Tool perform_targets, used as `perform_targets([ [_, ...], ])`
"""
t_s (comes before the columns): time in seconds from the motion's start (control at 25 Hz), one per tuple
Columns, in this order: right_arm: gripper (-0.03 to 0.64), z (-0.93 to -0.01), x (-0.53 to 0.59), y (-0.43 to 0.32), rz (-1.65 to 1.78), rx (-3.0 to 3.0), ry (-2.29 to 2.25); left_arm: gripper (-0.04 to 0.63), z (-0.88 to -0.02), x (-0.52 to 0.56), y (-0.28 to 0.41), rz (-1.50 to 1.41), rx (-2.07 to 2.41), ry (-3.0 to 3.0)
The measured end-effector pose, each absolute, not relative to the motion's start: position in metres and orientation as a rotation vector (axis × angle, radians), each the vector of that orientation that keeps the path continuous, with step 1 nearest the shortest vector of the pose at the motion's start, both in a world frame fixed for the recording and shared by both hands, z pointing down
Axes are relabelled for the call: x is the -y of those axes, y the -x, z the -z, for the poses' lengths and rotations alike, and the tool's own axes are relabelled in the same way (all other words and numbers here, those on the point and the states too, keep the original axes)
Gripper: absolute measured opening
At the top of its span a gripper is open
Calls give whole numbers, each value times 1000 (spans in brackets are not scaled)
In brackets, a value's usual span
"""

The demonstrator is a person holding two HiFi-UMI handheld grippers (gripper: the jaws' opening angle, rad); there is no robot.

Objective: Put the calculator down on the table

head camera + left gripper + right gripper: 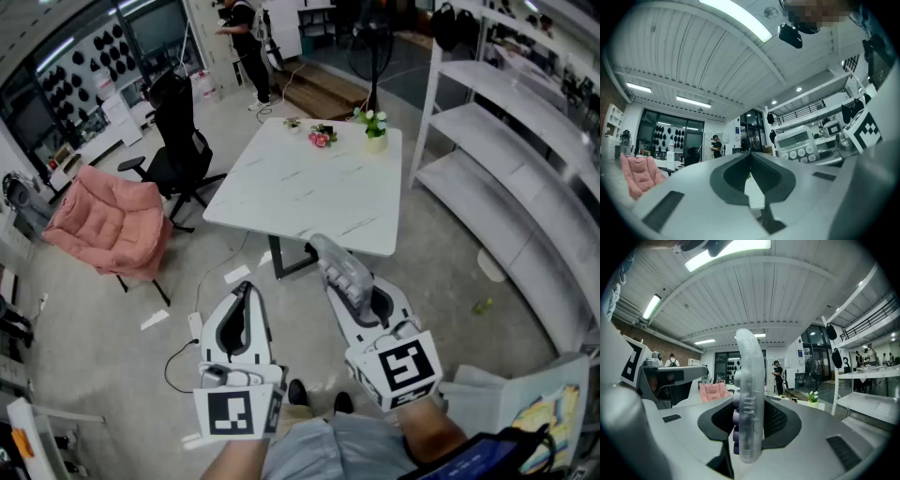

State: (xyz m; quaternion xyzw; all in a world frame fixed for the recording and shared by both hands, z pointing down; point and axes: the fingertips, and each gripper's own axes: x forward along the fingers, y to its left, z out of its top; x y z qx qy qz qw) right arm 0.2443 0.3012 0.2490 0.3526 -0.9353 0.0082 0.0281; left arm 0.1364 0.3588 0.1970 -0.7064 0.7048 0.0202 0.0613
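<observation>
A: Right tool [349, 281]?
B: Clamped tight on the calculator [339, 267]. See-through case, standing on its edge between the jaws, purple buttons to one side.
A: On the desk [309, 187] yet?
B: Not yet. Up in the air, near the close edge of the white desk.
A: Left tool [246, 292]?
B: Squeezed closed, with nothing in it. Held beside the right one, a little apart.
A: Anything on the desk?
B: A small pot of flowers [374, 128] and something pink [322, 138], both at the far end.
A: Around the desk?
B: Pink chair [111, 225] and black chair [183, 141] on the left. White shelves [506, 159] on the right. A person [246, 42] far back.
</observation>
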Motion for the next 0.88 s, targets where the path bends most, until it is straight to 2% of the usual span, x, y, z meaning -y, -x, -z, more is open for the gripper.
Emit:
perform_targets([
  [0.52,146,-260,-303,-264,-66,2872,-1130,8,-220,-368,-137,-39,-2181,2144],
  [0.88,146,-281,-265,-223,-142,2841,-1100,8,-240,-333,-92,-22,-2243,2145],
])
